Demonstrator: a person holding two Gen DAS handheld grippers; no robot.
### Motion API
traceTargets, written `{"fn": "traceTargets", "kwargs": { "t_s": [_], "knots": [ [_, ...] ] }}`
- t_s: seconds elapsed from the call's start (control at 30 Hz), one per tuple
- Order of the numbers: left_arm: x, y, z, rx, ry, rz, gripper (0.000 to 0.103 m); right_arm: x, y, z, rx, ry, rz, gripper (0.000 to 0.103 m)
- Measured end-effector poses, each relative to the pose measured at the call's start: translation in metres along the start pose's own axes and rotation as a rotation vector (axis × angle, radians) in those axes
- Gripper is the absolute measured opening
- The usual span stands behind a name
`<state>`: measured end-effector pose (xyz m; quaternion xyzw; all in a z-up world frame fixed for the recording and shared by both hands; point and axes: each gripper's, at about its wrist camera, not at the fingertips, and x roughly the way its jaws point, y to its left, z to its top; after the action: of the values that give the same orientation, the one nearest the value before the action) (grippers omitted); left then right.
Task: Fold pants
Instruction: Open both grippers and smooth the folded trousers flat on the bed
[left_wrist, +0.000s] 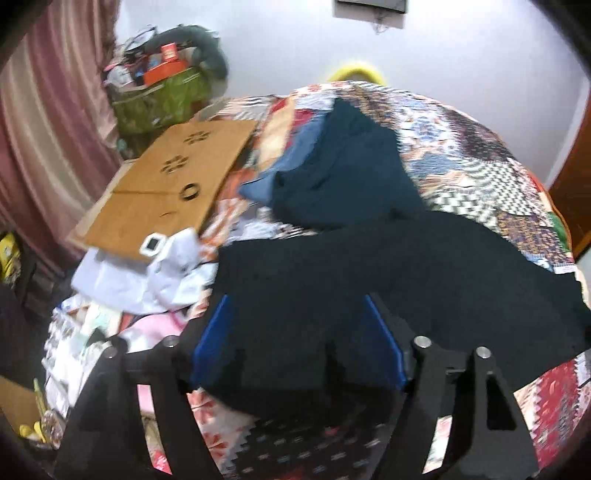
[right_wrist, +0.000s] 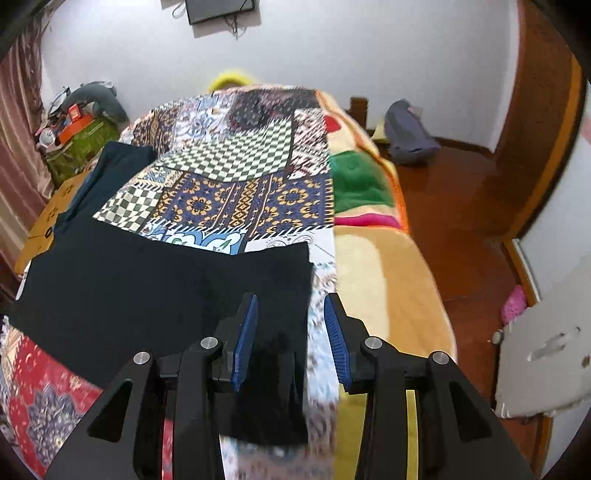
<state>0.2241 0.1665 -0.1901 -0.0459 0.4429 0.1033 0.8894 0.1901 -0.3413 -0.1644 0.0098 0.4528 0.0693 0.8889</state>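
Observation:
Black pants (left_wrist: 369, 280) lie spread flat across a patchwork quilt (left_wrist: 461, 147) on a bed. My left gripper (left_wrist: 295, 299) hovers over the near edge of the pants. It is open wide, its blue pads (left_wrist: 212, 332) clear of the cloth. In the right wrist view the pants (right_wrist: 147, 288) reach from the left to the middle. My right gripper (right_wrist: 290, 301) stands open above their right edge. The cloth shows between the blue pads (right_wrist: 245, 332), and they do not press on it.
A dark teal garment (left_wrist: 343, 166) lies on a blue one beyond the pants. A cardboard sheet (left_wrist: 166, 184), pale clothes (left_wrist: 147, 273) and a full green bag (left_wrist: 159, 99) crowd the left. A yellow-orange blanket (right_wrist: 369, 266), wooden floor and a grey bag (right_wrist: 406, 133) lie right.

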Motion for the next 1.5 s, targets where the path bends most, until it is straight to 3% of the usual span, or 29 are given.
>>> {"fn": "traceTargets", "kwargs": {
  "t_s": [0.23, 0.33, 0.47, 0.7, 0.97, 1.07, 1.23, 1.3, 1.37, 1.5],
  "knots": [
    [0.030, -0.055, 0.006, 0.073, 0.063, -0.073, 0.078, 0.045, -0.009, 0.009, -0.039, 0.079, 0.002, 0.034],
    [0.050, -0.075, -0.001, 0.115, 0.113, -0.081, 0.078, 0.050, -0.009, 0.009, -0.065, 0.069, 0.014, 0.034],
    [0.064, -0.093, -0.012, 0.151, 0.127, -0.049, 0.079, 0.047, -0.003, 0.009, -0.111, 0.046, 0.030, 0.013],
    [0.066, -0.086, -0.013, 0.117, 0.138, -0.079, 0.081, 0.034, 0.000, 0.026, -0.171, -0.048, -0.046, 0.007],
    [0.062, -0.089, -0.017, 0.142, 0.114, -0.047, 0.083, 0.053, -0.003, 0.029, -0.138, 0.041, -0.125, 0.007],
    [0.059, -0.091, -0.018, 0.167, 0.104, -0.033, 0.084, 0.031, -0.010, 0.025, -0.062, 0.023, -0.087, 0.014],
    [0.056, -0.091, -0.019, 0.175, 0.106, -0.030, 0.084, -0.020, 0.002, 0.002, -0.013, -0.043, 0.003, 0.036],
    [0.052, -0.092, -0.021, 0.180, 0.101, -0.032, 0.084, -0.039, 0.011, -0.014, 0.009, -0.065, 0.029, 0.052],
    [0.048, -0.091, -0.025, 0.186, 0.096, -0.036, 0.084, -0.050, 0.017, -0.031, 0.046, -0.086, 0.041, 0.057],
    [0.042, -0.088, -0.031, 0.180, 0.097, -0.057, 0.084, -0.057, 0.022, -0.068, 0.143, -0.083, 0.036, 0.057]
  ]
}}
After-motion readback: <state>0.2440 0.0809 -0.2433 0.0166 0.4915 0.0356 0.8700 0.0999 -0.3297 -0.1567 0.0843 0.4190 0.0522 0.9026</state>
